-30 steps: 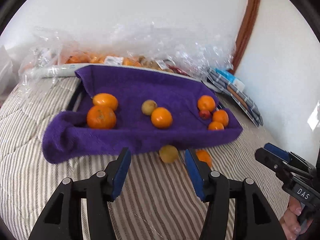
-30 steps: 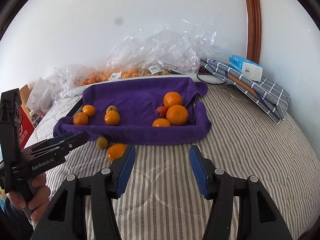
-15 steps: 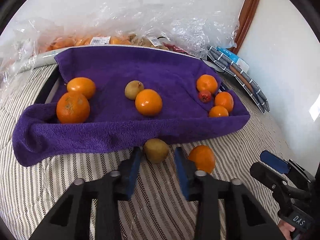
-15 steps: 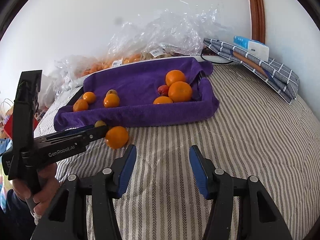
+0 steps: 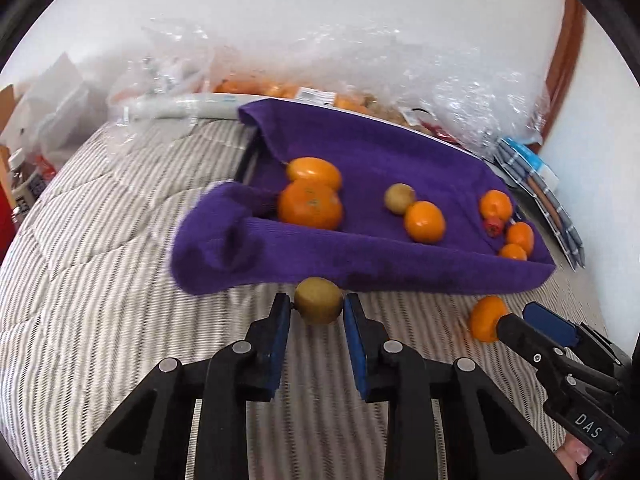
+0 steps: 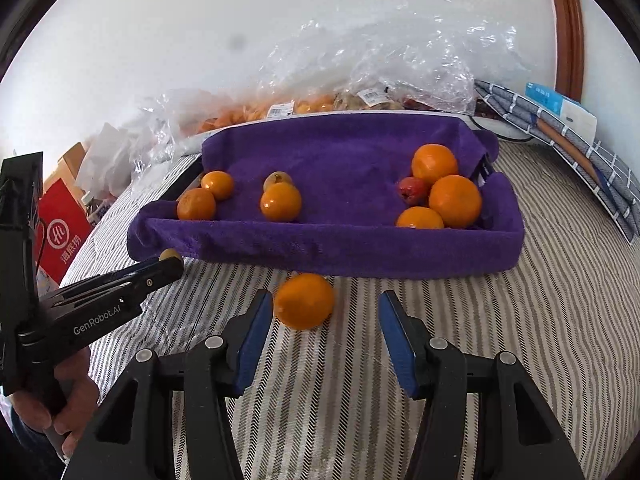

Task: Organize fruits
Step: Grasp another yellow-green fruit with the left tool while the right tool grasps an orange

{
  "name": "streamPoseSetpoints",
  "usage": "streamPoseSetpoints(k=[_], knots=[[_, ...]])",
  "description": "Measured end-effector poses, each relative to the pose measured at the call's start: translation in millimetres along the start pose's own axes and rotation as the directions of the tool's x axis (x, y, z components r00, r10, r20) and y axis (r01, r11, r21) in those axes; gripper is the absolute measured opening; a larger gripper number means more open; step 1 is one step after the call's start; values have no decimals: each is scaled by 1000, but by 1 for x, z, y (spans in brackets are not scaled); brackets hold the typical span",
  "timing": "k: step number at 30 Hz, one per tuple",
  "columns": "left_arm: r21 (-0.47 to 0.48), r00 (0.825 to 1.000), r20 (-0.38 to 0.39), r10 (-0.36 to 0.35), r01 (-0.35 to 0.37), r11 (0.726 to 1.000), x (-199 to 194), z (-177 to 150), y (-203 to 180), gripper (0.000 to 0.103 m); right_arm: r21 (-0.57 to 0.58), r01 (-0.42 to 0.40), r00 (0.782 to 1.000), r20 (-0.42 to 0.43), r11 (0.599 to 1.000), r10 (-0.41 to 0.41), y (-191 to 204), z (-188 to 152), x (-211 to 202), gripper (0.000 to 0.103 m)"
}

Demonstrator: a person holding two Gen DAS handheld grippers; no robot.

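While your left tool [image 5: 317,309] is clamped on the yellow-green fruit [image 5: 319,299] at the very tips of its pads, that round fruit could squirt forward out of the grip as you lift, and roll across the striped bed [image 5: 100,300]; seat it deeper if it wobbles; your right tool [image 6: 325,330] stands with jaws apart around the loose orange [image 6: 305,300], which sits against the left pad with a wide gap to the right one, so an off-centre close could nudge it away toward the purple-towelled tray [image 6: 320,248] just ahead; the soft bedding lets fruit roll; readable writing: "GenRobot.AI" on the left tool's side, "DAS" on the right tool's body, and a red bag [image 6: 60,232] with a white circular logo and characters too small to read.
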State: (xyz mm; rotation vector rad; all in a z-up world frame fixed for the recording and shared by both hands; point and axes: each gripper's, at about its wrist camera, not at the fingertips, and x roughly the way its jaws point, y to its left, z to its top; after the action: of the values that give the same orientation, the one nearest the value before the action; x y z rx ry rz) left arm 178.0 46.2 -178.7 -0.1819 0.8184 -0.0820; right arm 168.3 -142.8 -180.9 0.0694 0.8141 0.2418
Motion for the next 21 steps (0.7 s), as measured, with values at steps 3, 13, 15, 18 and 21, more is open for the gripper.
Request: streamPoseSetpoints(k=[3, 13, 15, 18, 21], knots=[[-34, 1000, -9, 6, -6, 999, 2, 2, 8, 26, -5, 3, 1000, -13, 1000, -3, 6, 3, 10, 55], [-40, 1000, 12, -9, 10, 999, -2, 4, 12, 26, -2, 8, 999, -46, 1000, -8, 4, 1, 17, 36], [-39, 1000, 17, -19, 19, 999, -3, 4, 11, 26, 8, 12, 999, -40, 1000, -12, 1, 0, 15, 36], [-37, 999, 28, -21, 22, 999, -4, 4, 10, 26, 6, 33, 999, -36, 999, -32, -4, -3, 9, 36], [-32, 999, 37, -21, 22, 999, -5, 5, 8, 26, 6, 44, 999, -31, 999, -44, -11, -9, 1, 36]])
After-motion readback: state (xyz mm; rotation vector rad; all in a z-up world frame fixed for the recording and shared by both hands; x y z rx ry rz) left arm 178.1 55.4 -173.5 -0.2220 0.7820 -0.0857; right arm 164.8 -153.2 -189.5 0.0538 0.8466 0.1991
